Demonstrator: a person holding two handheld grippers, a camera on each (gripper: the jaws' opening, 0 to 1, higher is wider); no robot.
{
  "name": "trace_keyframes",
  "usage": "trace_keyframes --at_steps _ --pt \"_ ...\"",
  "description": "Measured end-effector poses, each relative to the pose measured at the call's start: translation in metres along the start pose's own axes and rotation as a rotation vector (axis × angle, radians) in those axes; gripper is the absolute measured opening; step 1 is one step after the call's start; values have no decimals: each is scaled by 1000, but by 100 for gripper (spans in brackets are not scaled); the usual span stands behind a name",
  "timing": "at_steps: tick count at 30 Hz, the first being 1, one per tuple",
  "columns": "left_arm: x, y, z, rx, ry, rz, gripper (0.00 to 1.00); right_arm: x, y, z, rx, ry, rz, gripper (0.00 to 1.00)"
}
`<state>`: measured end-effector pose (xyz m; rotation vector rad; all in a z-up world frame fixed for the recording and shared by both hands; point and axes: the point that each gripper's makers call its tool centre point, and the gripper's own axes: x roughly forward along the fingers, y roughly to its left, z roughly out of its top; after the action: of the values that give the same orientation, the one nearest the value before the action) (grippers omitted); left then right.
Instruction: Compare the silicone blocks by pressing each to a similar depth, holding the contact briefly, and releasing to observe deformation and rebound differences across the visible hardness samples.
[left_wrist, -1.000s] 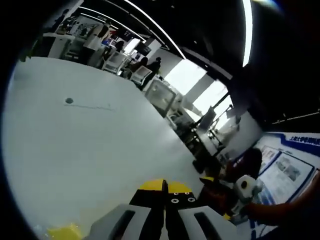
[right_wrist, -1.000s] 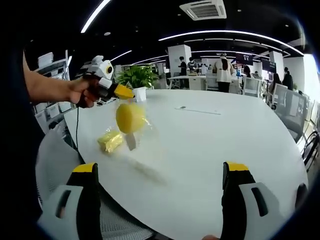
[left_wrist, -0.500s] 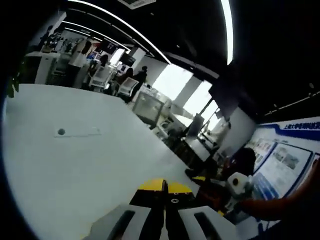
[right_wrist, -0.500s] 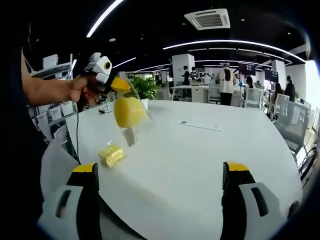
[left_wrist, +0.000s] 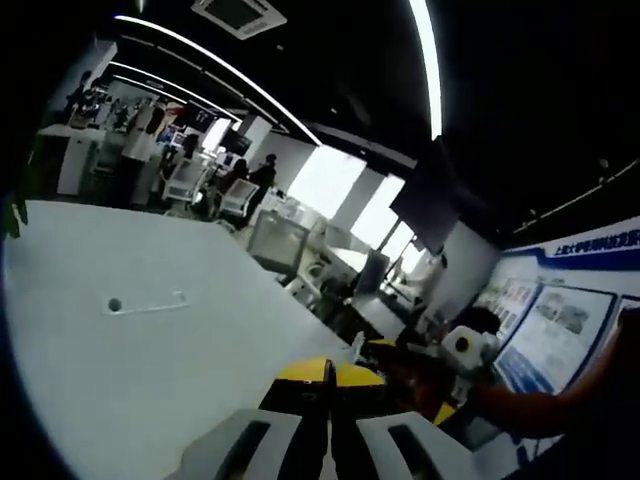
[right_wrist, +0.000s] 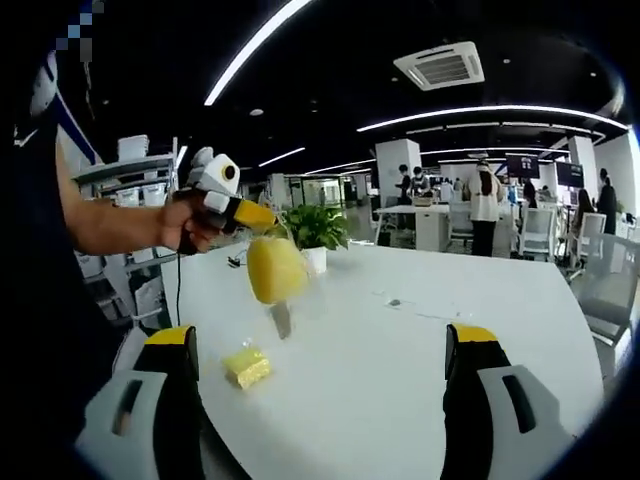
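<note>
Left claw (right_wrist: 262, 216) pinched on bagged block (right_wrist: 276, 270), raised above counter (right_wrist: 420, 370). Second block (right_wrist: 246, 366) near counter edge. Right claw (right_wrist: 325, 400) wide, empty, over bare counter.

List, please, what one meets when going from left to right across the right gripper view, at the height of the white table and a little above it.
Person's hand → left tool, shut on a clear bag holding a yellow block → potted plant → bare white table → white chairs.
</note>
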<state>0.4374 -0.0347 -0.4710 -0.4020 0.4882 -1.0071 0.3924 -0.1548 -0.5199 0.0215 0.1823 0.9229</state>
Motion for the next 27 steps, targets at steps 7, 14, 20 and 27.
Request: trace_keyframes --at_steps 7,14,20,27 --pt "-6 -14 8 2 -12 -32 0 16 8 16 -40 -7 47 96" --pt "-12 -32 20 20 -34 -66 0 27 18 34 4 -70 126 96" --pt "-13 -42 20 25 -33 -100 0 29 24 46 68 -105 196 90" --pt "-24 -56 20 11 -39 -139 0 43 48 45 14 -89 306 84"
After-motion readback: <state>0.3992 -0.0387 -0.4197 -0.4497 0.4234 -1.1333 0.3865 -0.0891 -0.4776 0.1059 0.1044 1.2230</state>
